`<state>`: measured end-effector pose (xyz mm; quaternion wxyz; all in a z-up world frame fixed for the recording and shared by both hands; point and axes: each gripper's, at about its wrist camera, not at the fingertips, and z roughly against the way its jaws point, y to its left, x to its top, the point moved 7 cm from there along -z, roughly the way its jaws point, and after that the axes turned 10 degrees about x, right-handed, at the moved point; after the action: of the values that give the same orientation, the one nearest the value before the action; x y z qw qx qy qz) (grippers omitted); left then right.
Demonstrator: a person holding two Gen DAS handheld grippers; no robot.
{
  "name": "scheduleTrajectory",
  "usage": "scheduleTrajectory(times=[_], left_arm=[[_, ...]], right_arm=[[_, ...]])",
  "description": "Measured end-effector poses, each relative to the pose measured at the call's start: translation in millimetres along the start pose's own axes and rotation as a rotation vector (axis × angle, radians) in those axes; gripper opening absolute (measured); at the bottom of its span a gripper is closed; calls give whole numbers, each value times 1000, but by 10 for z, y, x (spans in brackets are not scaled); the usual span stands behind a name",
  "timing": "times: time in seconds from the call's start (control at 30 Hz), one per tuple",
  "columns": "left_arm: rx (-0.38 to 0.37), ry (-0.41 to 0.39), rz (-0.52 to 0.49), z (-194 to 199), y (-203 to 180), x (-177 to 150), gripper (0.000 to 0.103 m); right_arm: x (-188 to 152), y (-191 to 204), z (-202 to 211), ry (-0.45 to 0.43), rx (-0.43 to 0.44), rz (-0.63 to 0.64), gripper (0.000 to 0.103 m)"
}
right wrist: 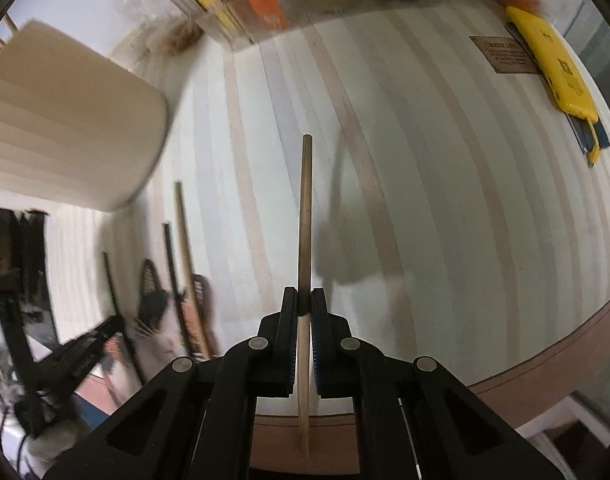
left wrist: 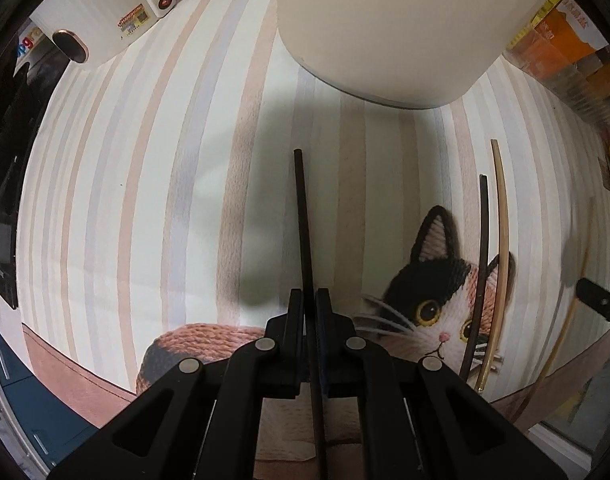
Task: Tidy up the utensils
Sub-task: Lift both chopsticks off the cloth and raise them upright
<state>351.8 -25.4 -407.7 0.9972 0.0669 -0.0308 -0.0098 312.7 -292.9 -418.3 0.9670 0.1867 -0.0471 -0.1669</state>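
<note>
- My left gripper (left wrist: 309,300) was clamped on a black chopstick (left wrist: 304,216) above the striped mat (left wrist: 145,184).
- My right gripper (right wrist: 304,300) was clamped on a wooden chopstick (right wrist: 305,208).
- Two more chopsticks (left wrist: 493,264) lay on the cat print.
- Step in hand, by my judgement: carrying both to the cream holder (left wrist: 385,28); next, align tips over its opening.

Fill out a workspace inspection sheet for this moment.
Surface: striped cat-print mat.
Job's things: black chopstick in left gripper; wooden chopstick in right gripper; one dark chopstick and one light chopstick lying on mat; cream holder.
Clutter: yellow device, clear box.
Grippers: both shut on chopsticks.
Cables: nothing seen.
Surroundings: white appliance.
</note>
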Motion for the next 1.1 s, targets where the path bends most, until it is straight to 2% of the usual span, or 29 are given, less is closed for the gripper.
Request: scheduleTrajectory(times=[0.1, 0.23, 0.53, 0.83, 0.9, 1.0, 1.1], left_arm=[[-34, 18, 2, -1, 104, 42, 6], [-68, 33, 7, -38, 251, 126, 8], [-41, 26, -7, -28, 358, 252, 8], [-30, 26, 2, 12, 385, 310, 9], [14, 20, -24, 39, 121, 265, 9], [61, 5, -38, 66, -63, 231, 4], [47, -12, -40, 159, -109, 222, 3]], right_arm=[[45, -10, -115, 42, -22, 12, 7], [27, 28, -249, 70, -98, 41, 8], [64, 270, -376, 88, -243, 101, 9], [100, 253, -358, 96, -240, 98, 10], [106, 230, -347, 99, -245, 103, 10], [119, 251, -361, 111, -244, 125, 7], [189, 238, -232, 57, -217, 109, 7]])
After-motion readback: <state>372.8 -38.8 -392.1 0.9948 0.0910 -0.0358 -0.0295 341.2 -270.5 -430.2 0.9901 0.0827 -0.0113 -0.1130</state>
